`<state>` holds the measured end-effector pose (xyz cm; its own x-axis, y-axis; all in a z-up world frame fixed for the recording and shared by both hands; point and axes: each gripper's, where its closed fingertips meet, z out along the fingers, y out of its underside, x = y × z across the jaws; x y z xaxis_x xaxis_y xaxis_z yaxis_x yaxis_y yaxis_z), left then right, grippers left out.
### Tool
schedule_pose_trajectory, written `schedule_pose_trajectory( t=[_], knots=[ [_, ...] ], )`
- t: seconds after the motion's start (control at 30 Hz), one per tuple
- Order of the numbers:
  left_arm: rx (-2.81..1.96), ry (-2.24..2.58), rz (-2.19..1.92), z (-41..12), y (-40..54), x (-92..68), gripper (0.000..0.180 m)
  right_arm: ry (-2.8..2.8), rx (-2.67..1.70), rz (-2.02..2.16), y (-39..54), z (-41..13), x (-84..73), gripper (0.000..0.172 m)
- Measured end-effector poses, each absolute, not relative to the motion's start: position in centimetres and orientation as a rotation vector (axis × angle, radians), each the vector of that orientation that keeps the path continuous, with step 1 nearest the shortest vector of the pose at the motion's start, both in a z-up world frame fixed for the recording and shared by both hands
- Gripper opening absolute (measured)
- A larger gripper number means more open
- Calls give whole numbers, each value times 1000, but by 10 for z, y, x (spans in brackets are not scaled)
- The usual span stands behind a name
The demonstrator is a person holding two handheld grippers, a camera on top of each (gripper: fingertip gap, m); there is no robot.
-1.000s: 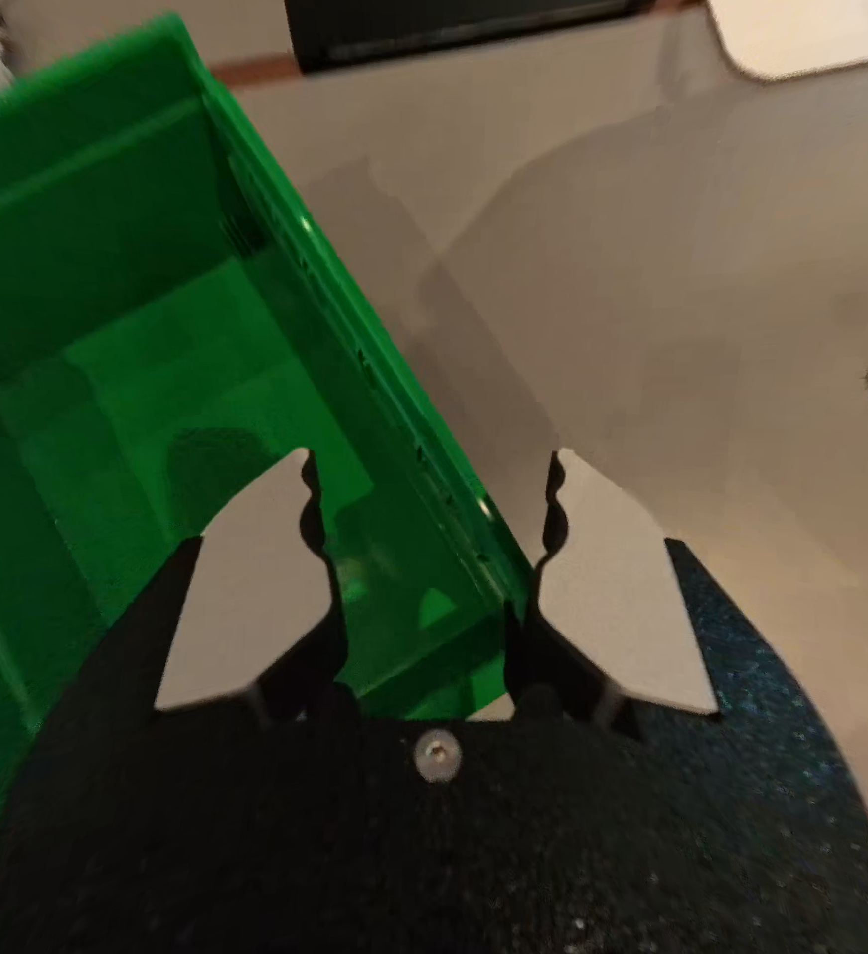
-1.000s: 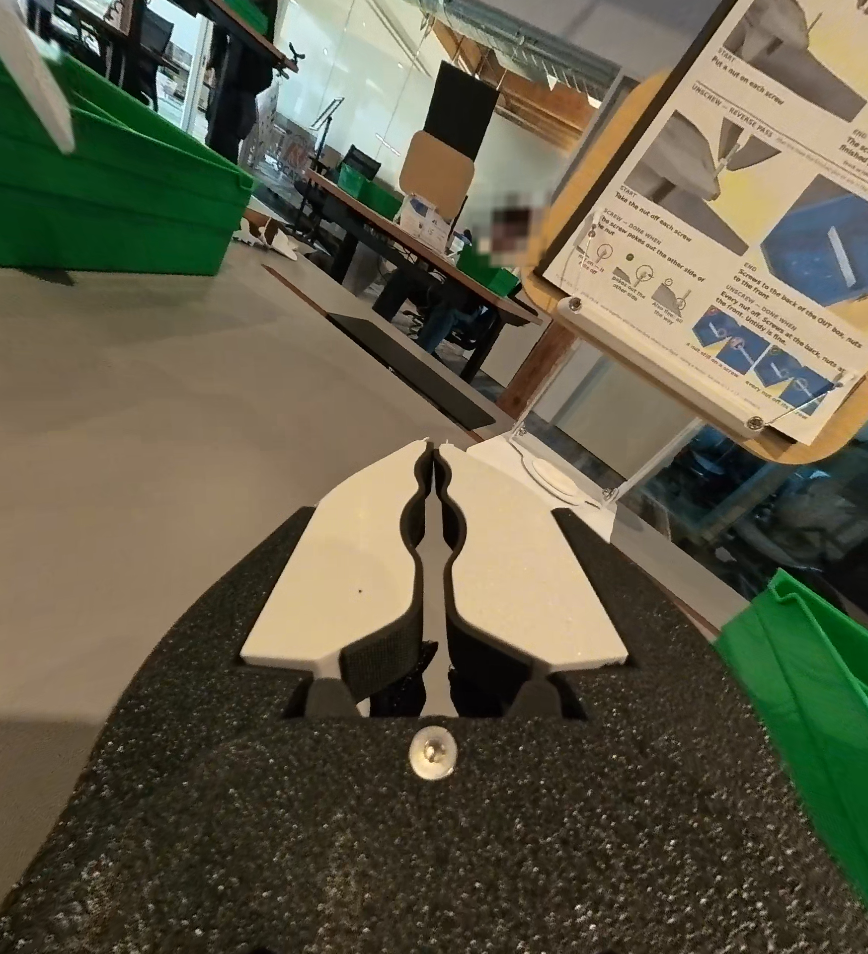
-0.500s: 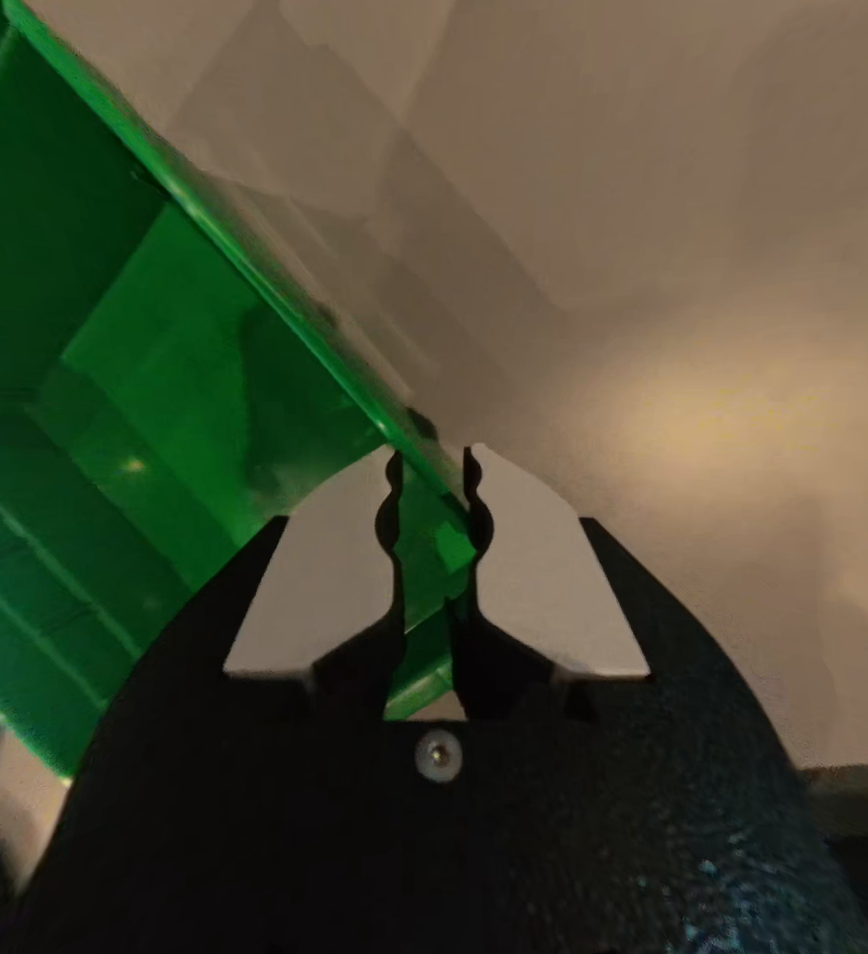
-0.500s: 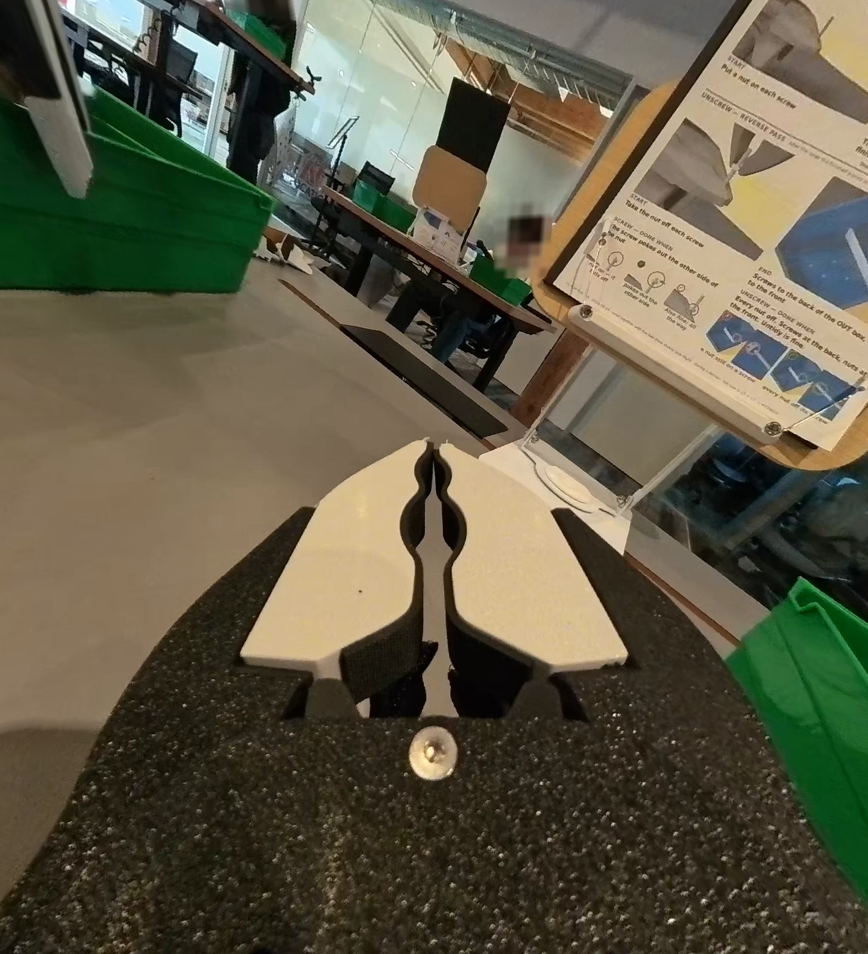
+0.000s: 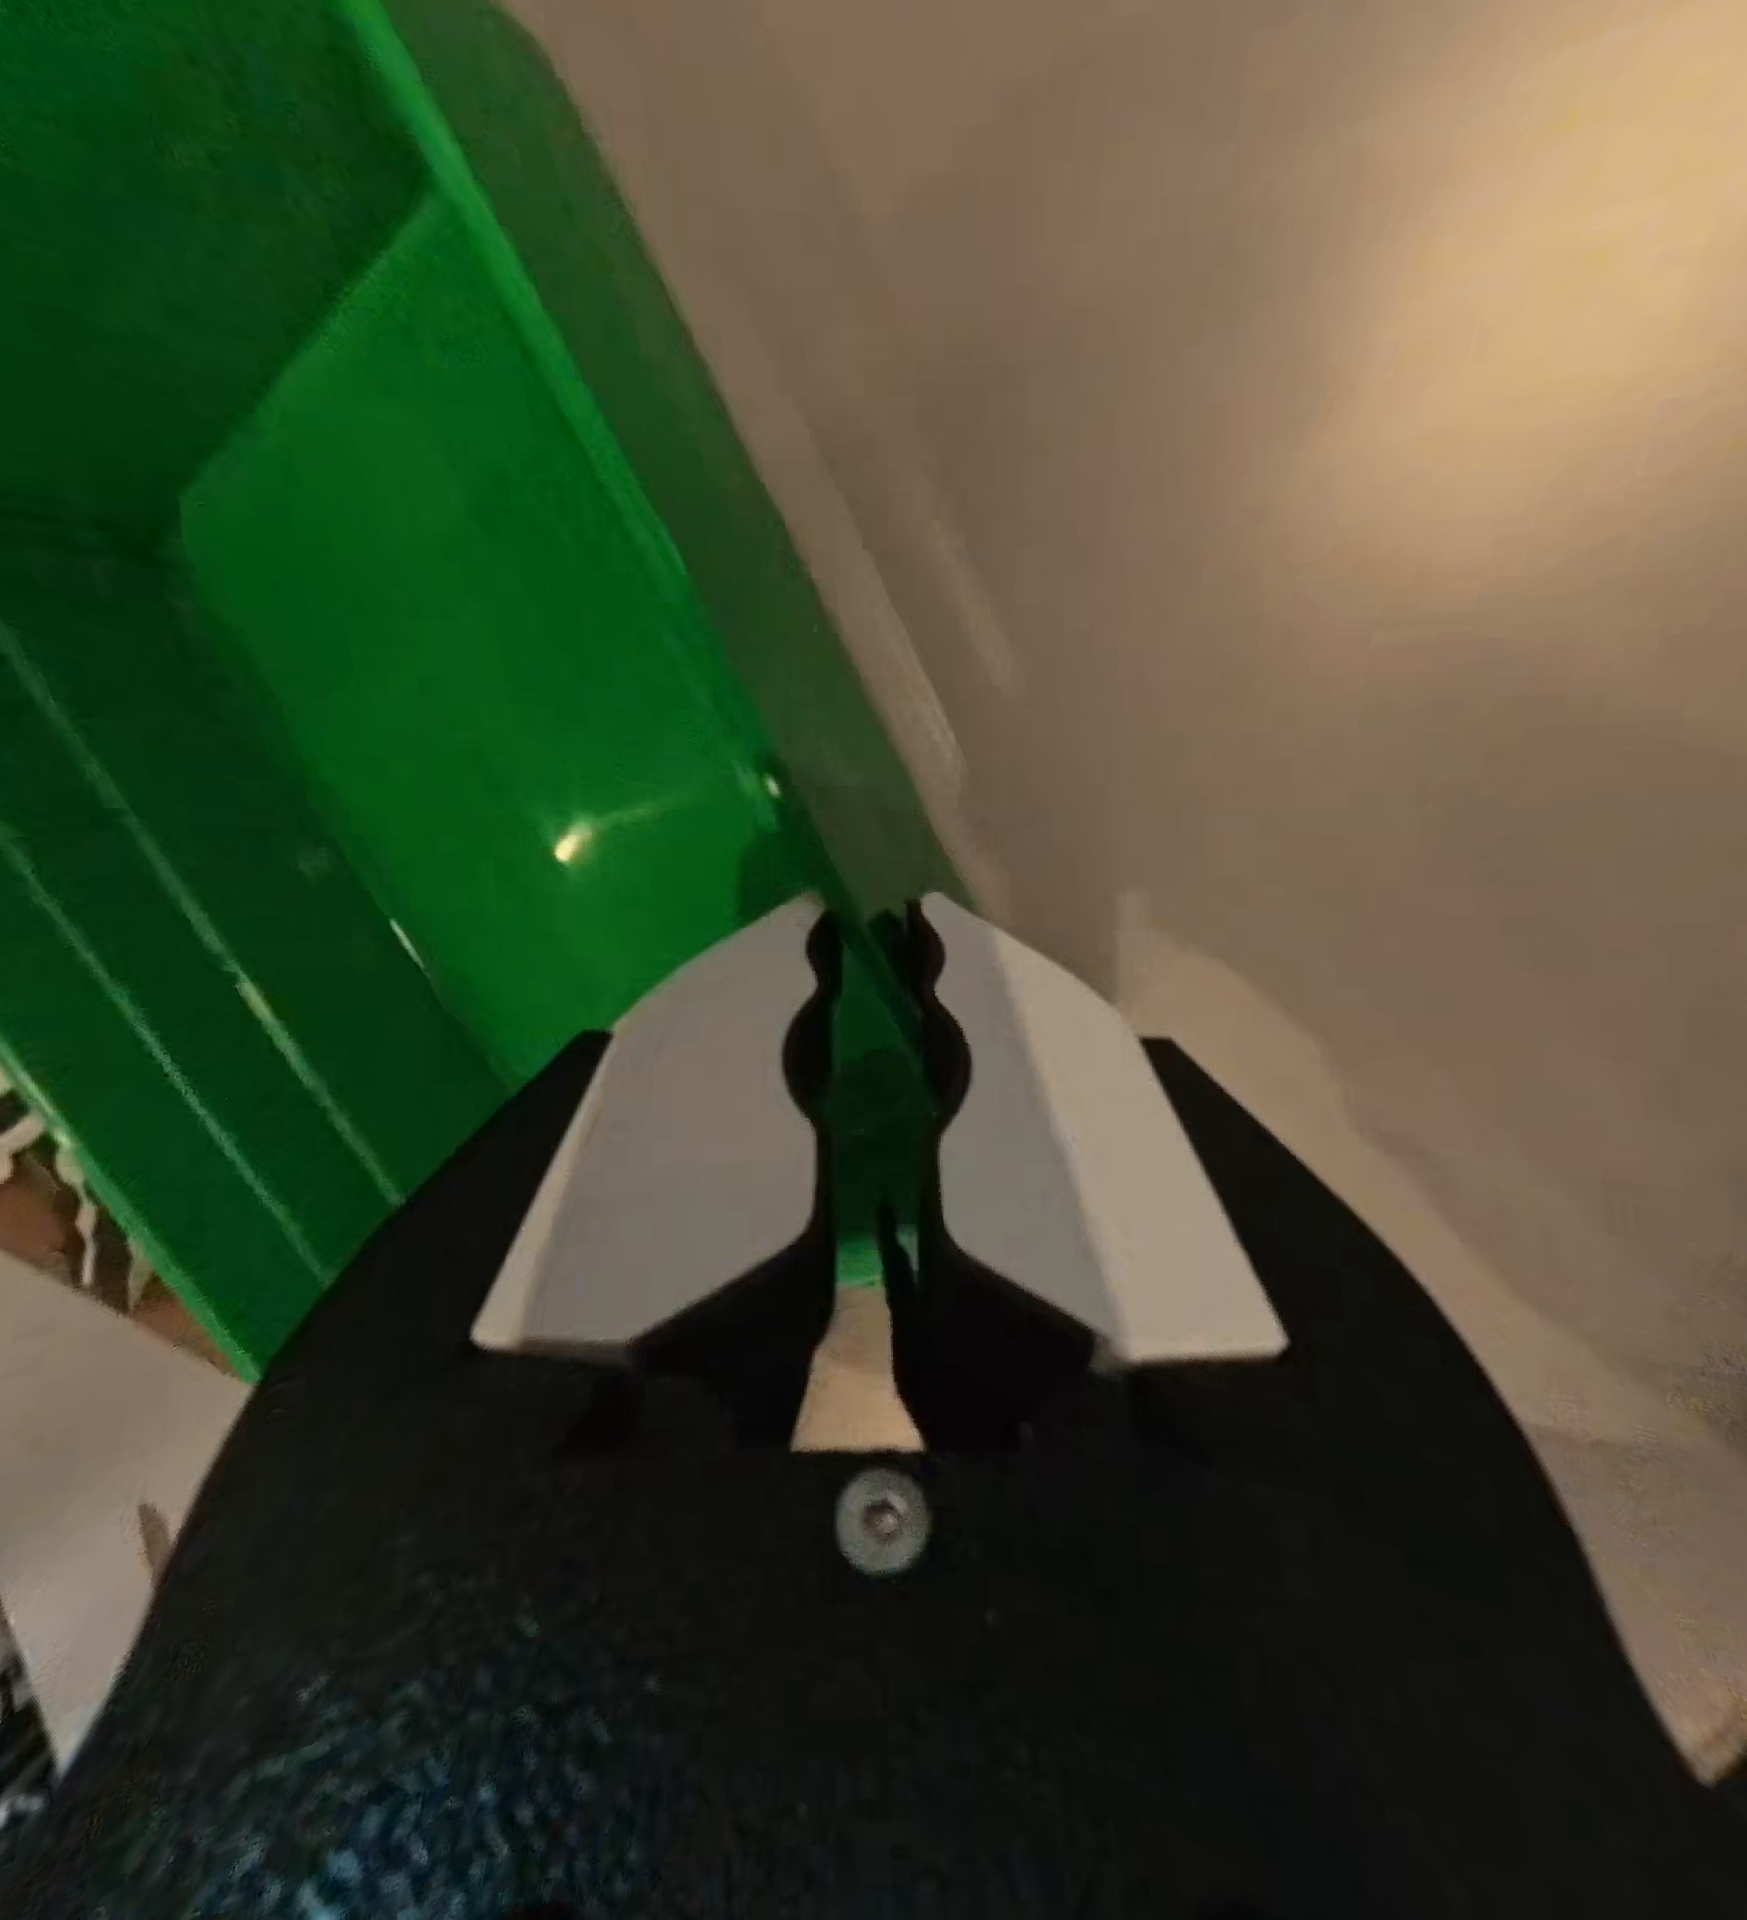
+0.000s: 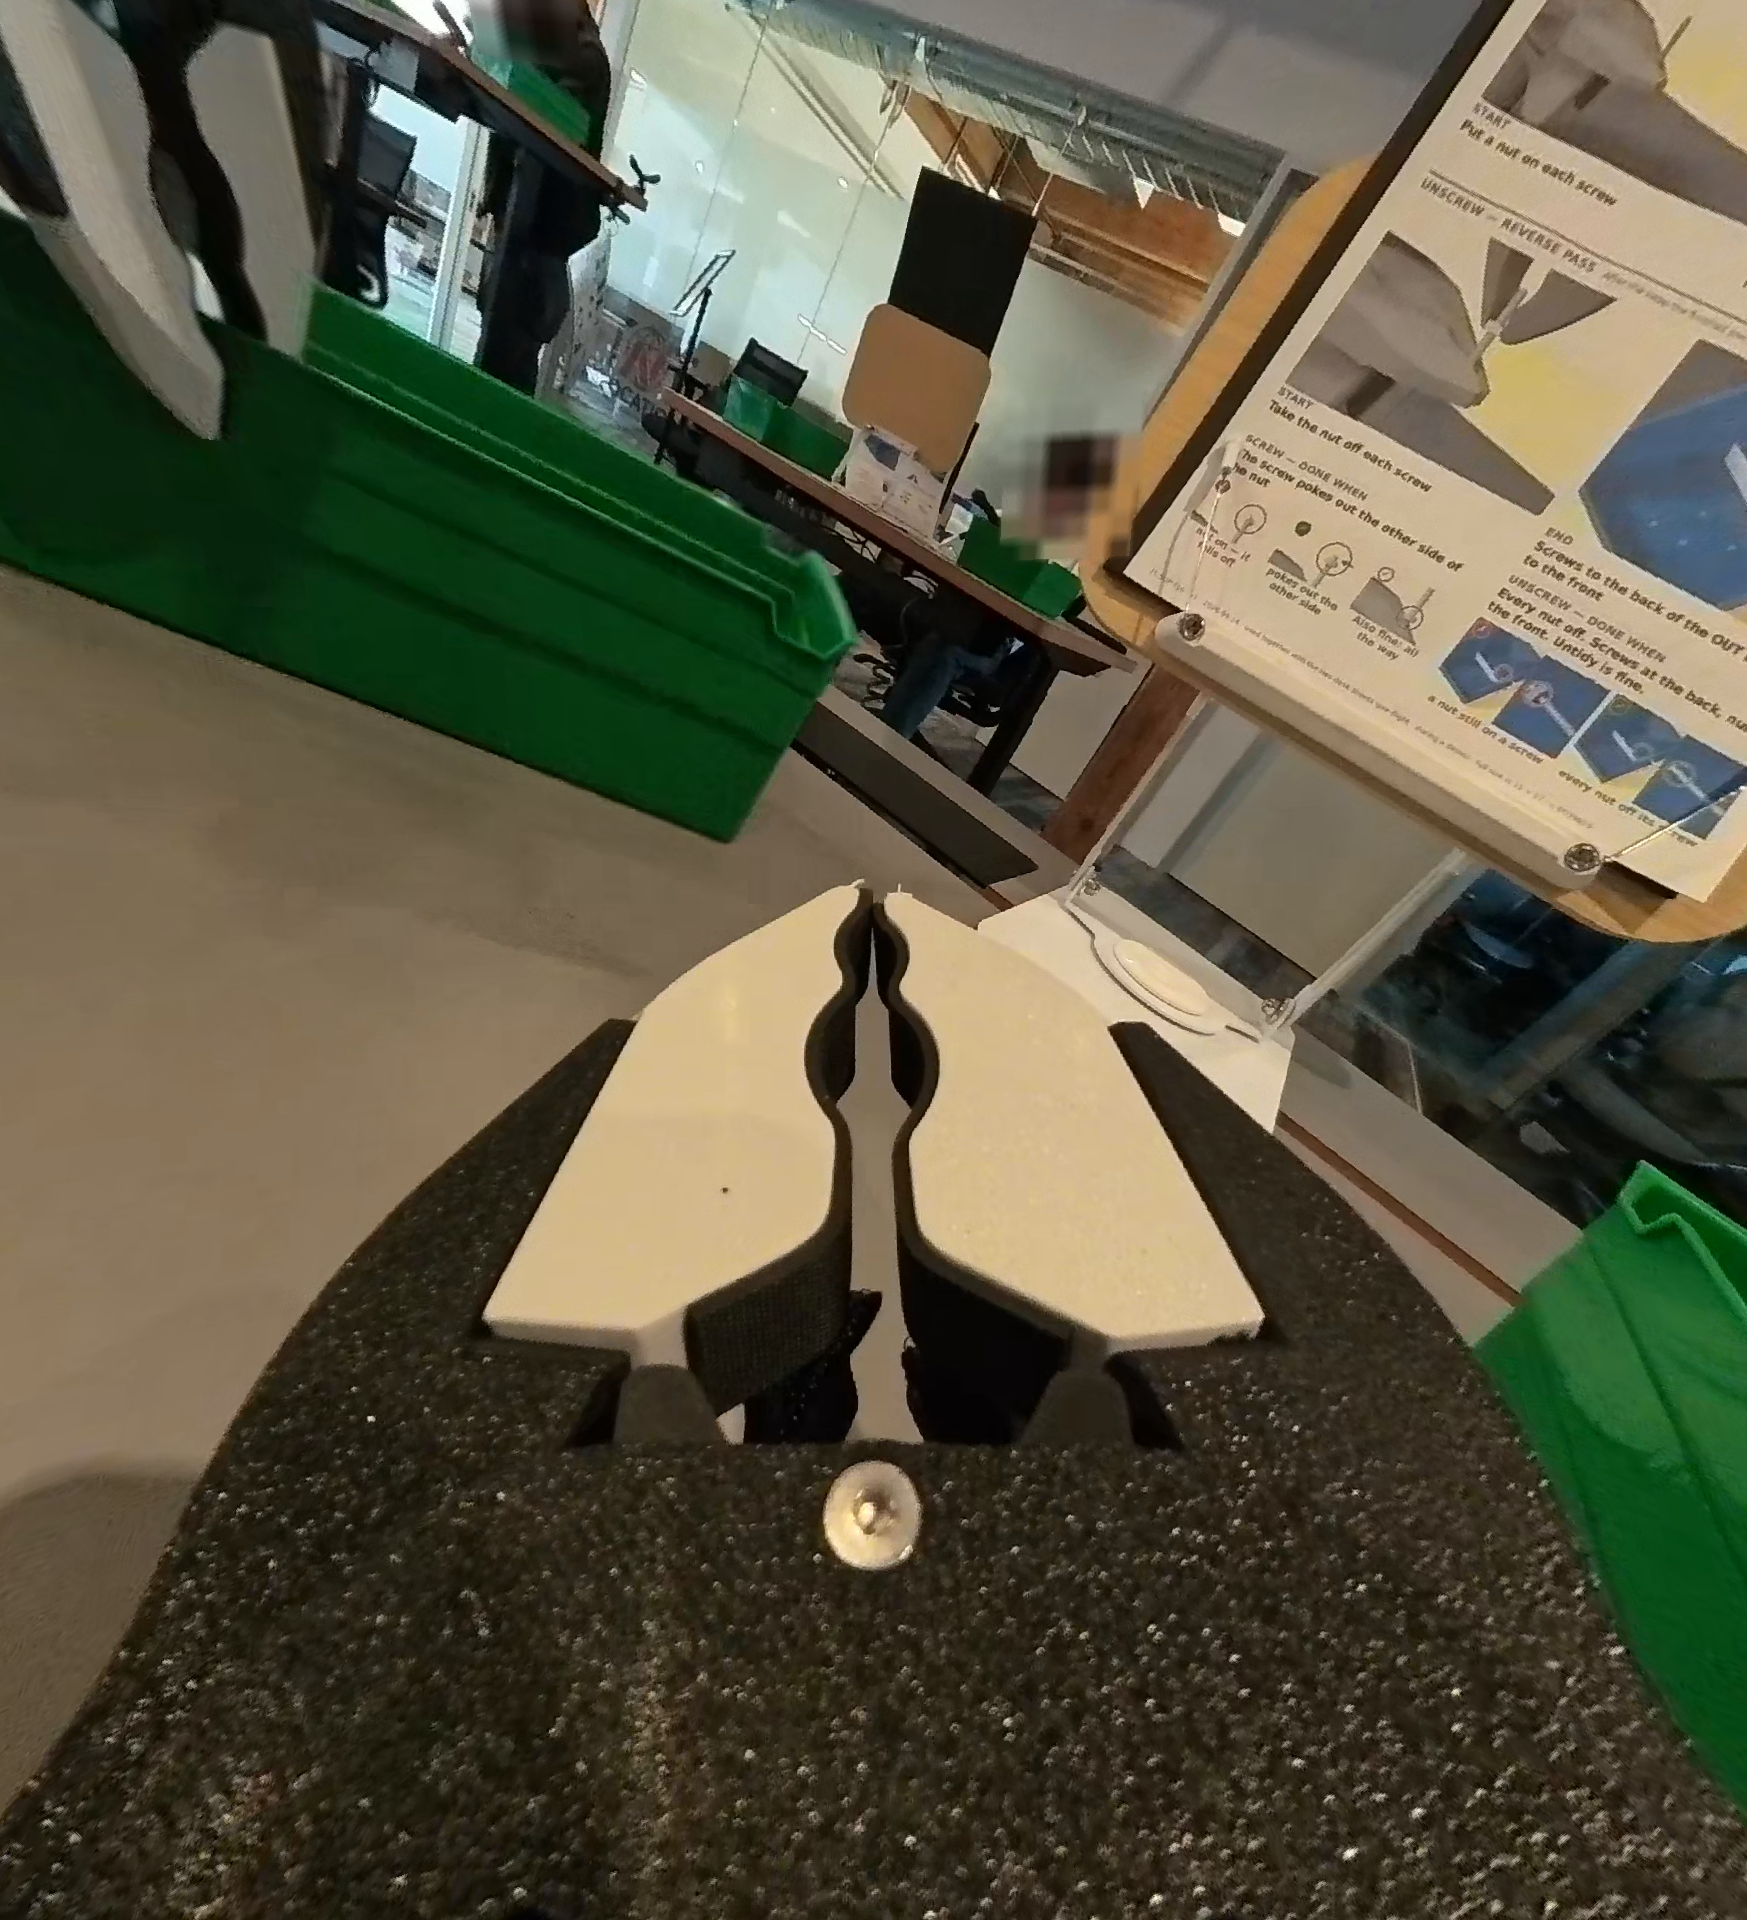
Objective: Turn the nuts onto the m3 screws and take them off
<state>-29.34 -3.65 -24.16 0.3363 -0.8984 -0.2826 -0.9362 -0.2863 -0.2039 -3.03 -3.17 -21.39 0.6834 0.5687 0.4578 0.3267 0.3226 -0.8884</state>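
left gripper (image 5: 874,920) clamped on green bin (image 5: 412,582) wall; right gripper (image 6: 874,902) closed, bare.

Open-plan office/lab workspace: rows of desks (image 6: 910,540) with chairs, glass partition walls (image 6: 744,208), exposed ceiling ducting, green parts bins (image 6: 495,623), instruction sheet (image 6: 1534,436) on a stand.

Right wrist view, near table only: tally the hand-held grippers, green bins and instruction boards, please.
hand-held grippers: 2 (right, left)
green bins: 2 (far left, with nested rims, counted as one; near right)
instruction board: 1
Total: 5
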Motion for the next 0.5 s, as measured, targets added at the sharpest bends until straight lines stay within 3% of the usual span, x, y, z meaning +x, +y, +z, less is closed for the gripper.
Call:
schedule_pose_trajectory(
  t=[0.2,0.37,0.43,0.5],
  knots=[
    [-2144,1840,244,-241,8,-349,9,-853,-1280,195,-31,-214,-29,0],
    [-2189,1718,204,-241,29,-370,7,-860,-1306,177,-31,-212,-29,0],
    [-2173,1598,136,-236,28,-366,11,-853,-1307,169,-41,-193,-25,9],
    [-2091,1450,34,-223,21,-354,25,-824,-1311,141,-57,-162,-13,25]
  ],
)
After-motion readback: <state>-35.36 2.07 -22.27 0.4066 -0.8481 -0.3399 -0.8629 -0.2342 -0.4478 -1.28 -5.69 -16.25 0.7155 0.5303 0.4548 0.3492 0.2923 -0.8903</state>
